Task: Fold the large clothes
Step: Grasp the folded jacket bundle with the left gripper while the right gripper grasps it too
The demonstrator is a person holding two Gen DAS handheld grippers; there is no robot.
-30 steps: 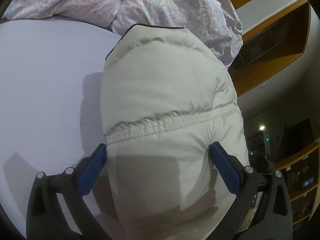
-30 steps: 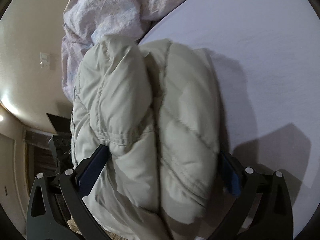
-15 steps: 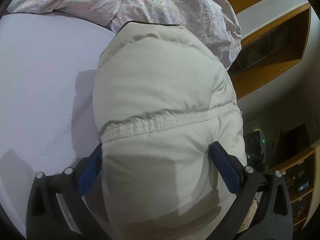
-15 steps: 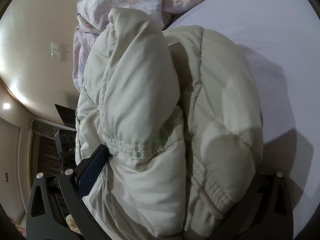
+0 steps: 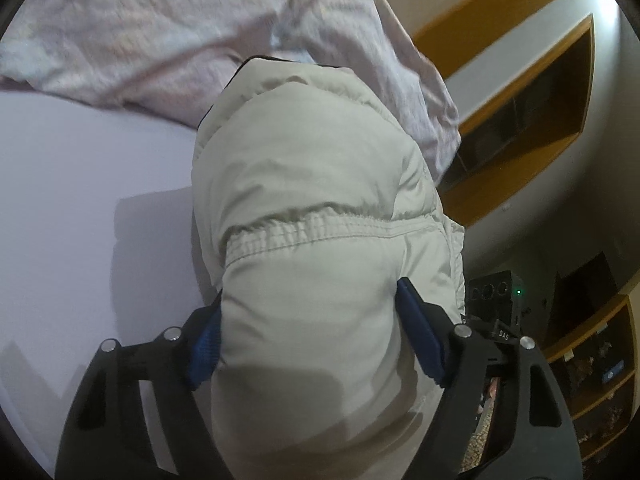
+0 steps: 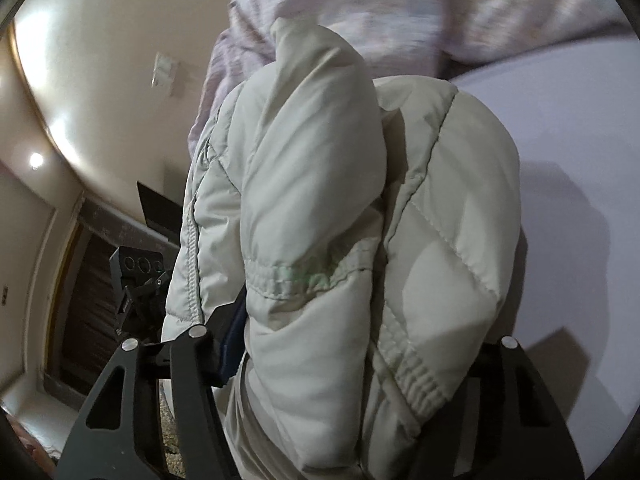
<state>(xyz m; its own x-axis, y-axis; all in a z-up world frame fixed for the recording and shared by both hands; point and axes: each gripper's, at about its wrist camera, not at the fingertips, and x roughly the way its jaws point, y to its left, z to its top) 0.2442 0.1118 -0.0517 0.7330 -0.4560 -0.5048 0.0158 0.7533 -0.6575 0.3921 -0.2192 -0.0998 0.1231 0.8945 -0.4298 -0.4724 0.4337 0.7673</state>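
One jacket, two hand-held grippers. The jacket was a pale cream puffer, quilted, bundled into a thick roll with a gathered elastic seam running across it in the left wrist view. A dark trim edge showed at its far end, next to the crumpled pink-white duvet.

The left hand-held gripper was clamped on the near end of the jacket, blue pads pressed into the fabric on both sides. The jacket sat over the right edge of the bed sheet, pale lilac and smooth, with the roll's right side overhanging toward the room.

The right hand-held gripper had the jacket bulging between its fingers, with only the left blue pad visible and the right one buried in fabric; it was gripping the bundle. From this side two layers showed: a puffy sleeve-like fold on top and a diamond-quilted panel to its right, elastic cuff at the near edge.

Wooden shelves stood far right.
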